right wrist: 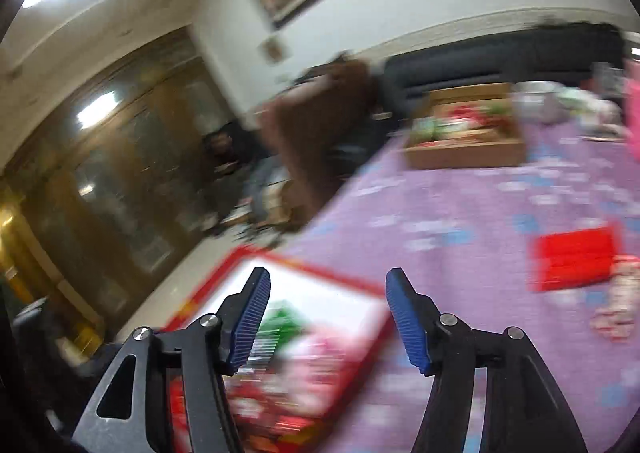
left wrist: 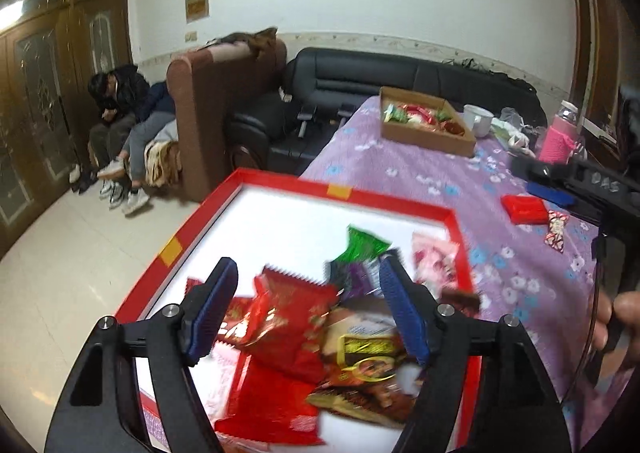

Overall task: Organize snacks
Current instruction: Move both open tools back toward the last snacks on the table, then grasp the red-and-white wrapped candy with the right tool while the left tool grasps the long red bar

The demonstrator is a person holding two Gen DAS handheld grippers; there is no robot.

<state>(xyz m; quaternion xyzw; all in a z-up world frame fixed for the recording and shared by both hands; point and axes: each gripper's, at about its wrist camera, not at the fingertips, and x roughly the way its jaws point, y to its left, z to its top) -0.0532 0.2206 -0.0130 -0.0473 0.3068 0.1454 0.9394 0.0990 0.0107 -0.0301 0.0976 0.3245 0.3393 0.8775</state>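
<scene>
Left gripper [left wrist: 308, 305] over red tray [left wrist: 384, 199], jaws apart, nothing pinched. Red packet [left wrist: 292, 317] and brown packet [left wrist: 360, 365] sit in the gap below the pads but untouched (likely just dropped, judging by the loose heap). Green packet [left wrist: 364, 243] at 12 o'clock of the heap, pink packet [left wrist: 434, 257] at 1 o'clock, against the tray's right wall. Heap bunched at the tray's near end; far half bare white, so room for more.

Right gripper [right wrist: 328, 317] also spread, empty, angled across the tray corner toward purple cloth [right wrist: 440, 205]. View badly smeared, so detail is limited. Red pack [right wrist: 572, 261] at 2 o'clock of the gripper, loose on the cloth, with a small candy [right wrist: 618, 301] just beside it. Probably next targets: both outside the tray.

Brown box [left wrist: 424, 133] at far end of table, already holding mixed sweets; mug [left wrist: 478, 119] just beside it at 3 o'clock, pink bottle [left wrist: 558, 137] further right. Sorting rule between tray and box not readable from here.

Risk: flat pack lying on soft cloth, so pads may snag fabric.
</scene>
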